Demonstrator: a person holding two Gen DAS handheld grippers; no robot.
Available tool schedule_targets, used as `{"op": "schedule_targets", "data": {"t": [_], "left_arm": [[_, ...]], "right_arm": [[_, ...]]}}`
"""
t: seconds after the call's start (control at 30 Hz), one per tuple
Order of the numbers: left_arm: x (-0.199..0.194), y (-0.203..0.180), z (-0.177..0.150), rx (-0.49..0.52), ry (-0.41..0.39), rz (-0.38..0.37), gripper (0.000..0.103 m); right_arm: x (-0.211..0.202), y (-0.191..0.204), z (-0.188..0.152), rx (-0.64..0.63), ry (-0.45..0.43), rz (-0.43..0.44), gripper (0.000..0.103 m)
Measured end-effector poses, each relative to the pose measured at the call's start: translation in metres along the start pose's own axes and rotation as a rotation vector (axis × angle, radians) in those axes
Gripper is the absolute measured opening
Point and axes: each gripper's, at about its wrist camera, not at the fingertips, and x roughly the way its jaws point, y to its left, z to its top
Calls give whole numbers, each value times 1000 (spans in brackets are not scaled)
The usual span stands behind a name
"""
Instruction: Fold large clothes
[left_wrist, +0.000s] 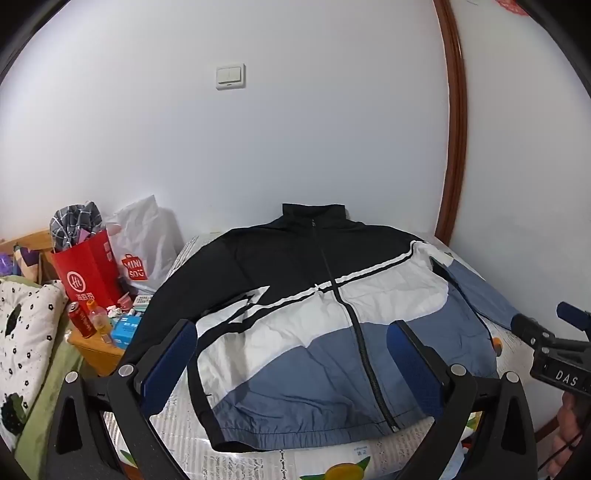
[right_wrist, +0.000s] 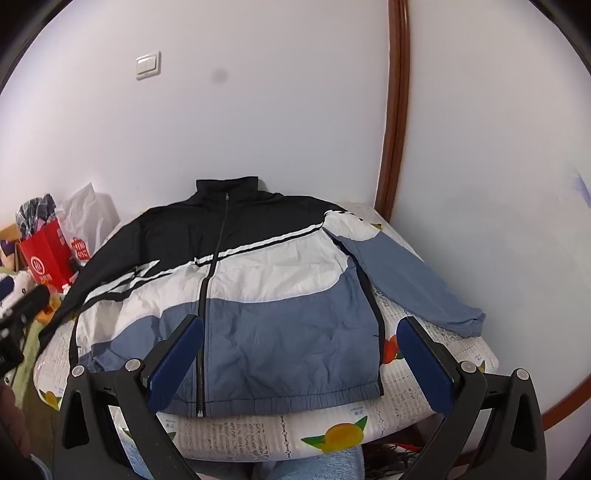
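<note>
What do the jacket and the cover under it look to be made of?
Jacket: likely thin woven synthetic, nylon-like windbreaker cloth, matte, judging by its fine crisp wrinkles and elastic hem. Cover: probably soft printed cotton-like fabric, matte, with fruit and text patterns; uncertain.

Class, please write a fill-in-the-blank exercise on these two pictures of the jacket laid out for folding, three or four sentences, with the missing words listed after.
1. The jacket lies spread flat with its zip fully ____.
2. Its collar is coloured ____.
3. The left gripper and right gripper both hover with jaws ____.
4. The paper bag beside the table is coloured ____.

Missing words: closed; black; open; red
</note>
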Motion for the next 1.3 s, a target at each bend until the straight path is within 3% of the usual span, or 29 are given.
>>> {"op": "schedule_targets", "data": {"t": [0.13,1.3], "left_arm": [[-3,4,2,-41,-14,-45,103],[-10,7,7,-18,-32,-40,103]], "right_arm": [[-2,-3,-6,-3,-6,-4,103],[-6,11,-3,-19,-7,-7,103]]}}
